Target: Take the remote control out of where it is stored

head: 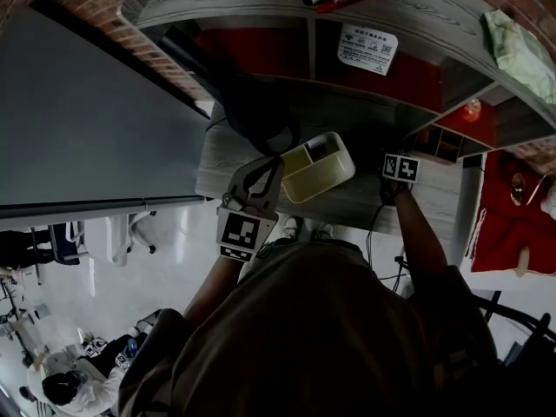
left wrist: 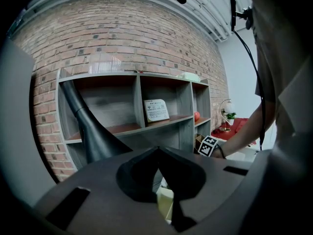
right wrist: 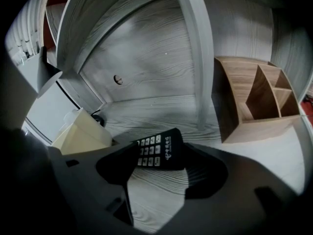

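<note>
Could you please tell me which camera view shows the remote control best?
The right gripper view: the remote control sits between the right gripper's open jaws, with its keypad and print facing the camera. The head view and the left gripper view show nothing of it.

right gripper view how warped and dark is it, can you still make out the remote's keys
right gripper view: strong fisheye, the shelf divider bows and the corners go black; the remote control is sharp, its pale keys clear, its print too small to read; head view: dim, the person is nearly black
</note>
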A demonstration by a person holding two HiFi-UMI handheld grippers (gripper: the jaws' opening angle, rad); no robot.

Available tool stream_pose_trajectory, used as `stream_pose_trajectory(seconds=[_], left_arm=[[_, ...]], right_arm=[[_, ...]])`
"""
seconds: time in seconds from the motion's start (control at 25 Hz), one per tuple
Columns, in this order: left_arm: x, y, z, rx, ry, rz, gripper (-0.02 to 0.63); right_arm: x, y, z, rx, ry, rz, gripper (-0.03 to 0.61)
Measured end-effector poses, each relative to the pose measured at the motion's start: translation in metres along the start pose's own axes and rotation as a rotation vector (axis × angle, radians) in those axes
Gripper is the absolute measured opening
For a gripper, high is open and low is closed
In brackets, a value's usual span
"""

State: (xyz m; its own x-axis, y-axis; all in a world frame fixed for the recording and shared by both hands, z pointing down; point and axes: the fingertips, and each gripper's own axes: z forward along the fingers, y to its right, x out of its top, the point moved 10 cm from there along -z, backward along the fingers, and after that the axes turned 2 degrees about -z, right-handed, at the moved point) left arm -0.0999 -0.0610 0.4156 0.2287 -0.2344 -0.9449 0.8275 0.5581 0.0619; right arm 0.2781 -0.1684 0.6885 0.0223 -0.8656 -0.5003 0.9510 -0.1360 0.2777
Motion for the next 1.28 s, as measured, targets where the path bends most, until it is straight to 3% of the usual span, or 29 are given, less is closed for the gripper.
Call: stream_pose_trajectory(seconds=[0.44,0.72,1.28], left_arm=[[-0.0002,-0.0007,-0.0019,0.006,-0.006,0.001,0.011],[-0.0024,-0.0003,-0.0064,0.016,-0.008,0.002,0.011],[-0.0014,0.0017,-0.008,0.018,-0.006,0.008,0.011]], right_arm=[[-0.0041,0.0049,0.0017,-0.067,-0.042,-0.007,0.282],[-0.0039,0.0046,-0.0009,-0.14,-0.043,-0.101,0.288],[-0.0096,-0.0009,0.0001,-0.089,-0.047,-0.089,0.287]])
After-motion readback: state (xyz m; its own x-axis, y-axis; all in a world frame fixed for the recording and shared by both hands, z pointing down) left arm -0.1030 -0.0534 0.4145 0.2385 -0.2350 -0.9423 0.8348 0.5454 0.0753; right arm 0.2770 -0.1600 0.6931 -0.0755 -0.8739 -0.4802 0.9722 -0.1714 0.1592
